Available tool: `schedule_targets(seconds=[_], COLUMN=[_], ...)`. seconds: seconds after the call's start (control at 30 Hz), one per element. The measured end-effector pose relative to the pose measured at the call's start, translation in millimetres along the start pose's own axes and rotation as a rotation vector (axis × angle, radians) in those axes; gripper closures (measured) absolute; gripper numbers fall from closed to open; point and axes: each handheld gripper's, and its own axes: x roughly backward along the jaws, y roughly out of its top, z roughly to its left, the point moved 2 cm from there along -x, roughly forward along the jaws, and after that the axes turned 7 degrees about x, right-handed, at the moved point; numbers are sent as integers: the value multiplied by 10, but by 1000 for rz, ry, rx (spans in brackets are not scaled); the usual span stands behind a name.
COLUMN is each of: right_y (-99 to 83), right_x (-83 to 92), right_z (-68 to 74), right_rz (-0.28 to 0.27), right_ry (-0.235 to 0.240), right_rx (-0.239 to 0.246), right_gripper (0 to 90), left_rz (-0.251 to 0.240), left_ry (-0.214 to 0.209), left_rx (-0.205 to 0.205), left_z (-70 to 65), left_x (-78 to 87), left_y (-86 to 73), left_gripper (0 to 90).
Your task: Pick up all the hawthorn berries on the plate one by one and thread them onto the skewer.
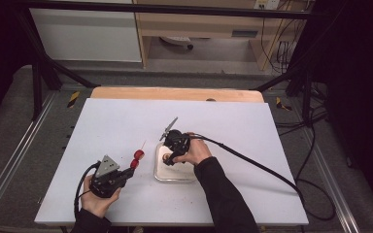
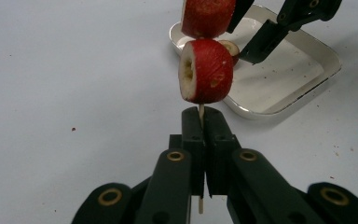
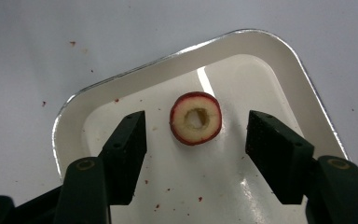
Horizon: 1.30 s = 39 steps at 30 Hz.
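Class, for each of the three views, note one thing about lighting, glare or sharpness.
High view: the white table is evenly lit, the surroundings dark, and small things look soft. Left gripper view: the skewered fruit piece is sharp, while the upper fruit piece is cut off by the frame. Right gripper view: a bright streak of glare lies on the tray behind the cored fruit slice.

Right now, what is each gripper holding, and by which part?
The left gripper clamps the skewer by its bare stick, just below two red fruit pieces. The right gripper holds nothing; its jaws straddle a cored slice.

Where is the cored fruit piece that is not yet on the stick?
It lies alone in the white tray, between the open right gripper jaws.
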Motion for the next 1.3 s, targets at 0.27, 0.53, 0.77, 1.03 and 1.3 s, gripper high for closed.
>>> schedule_targets(seconds=[0.27,0.53,0.77,1.03,1.3], right_y=[80,112,145,160,185], right_x=[-74,-132,-158,-84,315], right_z=[-24,-45,-52,-66,-10], right_rz=[32,63,83,88,-87], right_ry=[27,35,43,18,10], right_rx=[14,27,7,-80,-249], right_gripper=[470,523,589,615,616], left_rz=[9,11,14,12,-5], left_ry=[-1,-2,-2,-2,-7], left_rx=[-3,-3,-3,-3,5], left_z=[3,4,4,3,-28], left_x=[-9,-14,-17,-15,-1], left_y=[-5,-8,-10,-10,-6], left_gripper=[880,880,880,880,880])
